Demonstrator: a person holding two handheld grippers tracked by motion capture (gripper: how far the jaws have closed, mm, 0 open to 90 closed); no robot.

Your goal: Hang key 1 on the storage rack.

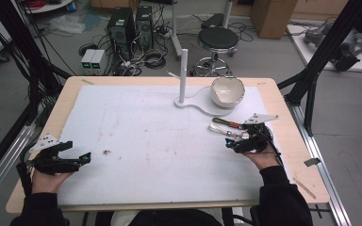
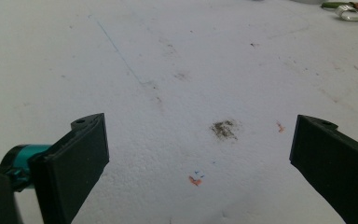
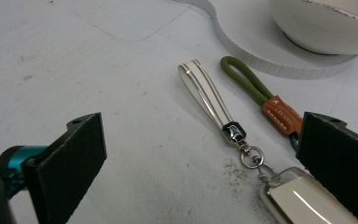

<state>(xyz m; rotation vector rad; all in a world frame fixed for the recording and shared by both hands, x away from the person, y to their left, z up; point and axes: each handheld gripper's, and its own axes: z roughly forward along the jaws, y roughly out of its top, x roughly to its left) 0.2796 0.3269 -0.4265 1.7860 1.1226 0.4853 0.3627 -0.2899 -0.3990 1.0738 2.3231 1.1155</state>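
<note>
While the high view looks down on the white mat (image 1: 146, 136), the right gripper (image 1: 238, 141) sits at about 3 o'clock on the table, held in a hand with a black sleeve, right on top of the keychains (image 1: 226, 127). The left gripper (image 1: 78, 157) rests way over at 8 o'clock, well apart from everything. At 12 to 1 o'clock there's a white stand (image 1: 184, 75) with a bowl (image 1: 227, 91) on its flat base, just beyond the keychains.

In the left gripper view, the jaws are spread wide with nothing between them, just bare mat with a brownish smudge (image 2: 223, 129) and some tiny orange flecks. The keychains (image 2: 352, 10) peek in at the far 1 o'clock corner.

The right gripper view is the good one: jaws wide apart, not gripping anything. Between them lies a white strap keychain (image 3: 205, 95) with a metal clasp and ring, running toward a shiny cream tag (image 3: 307, 200) at 5 o'clock. Just beside it, at 2 o'clock, is an olive cord loop (image 3: 244, 79) with an orange leather tab (image 3: 282, 114), its end tucked behind the right-hand jaw. The bowl (image 3: 321, 28) sits at 1 o'clock.
</note>
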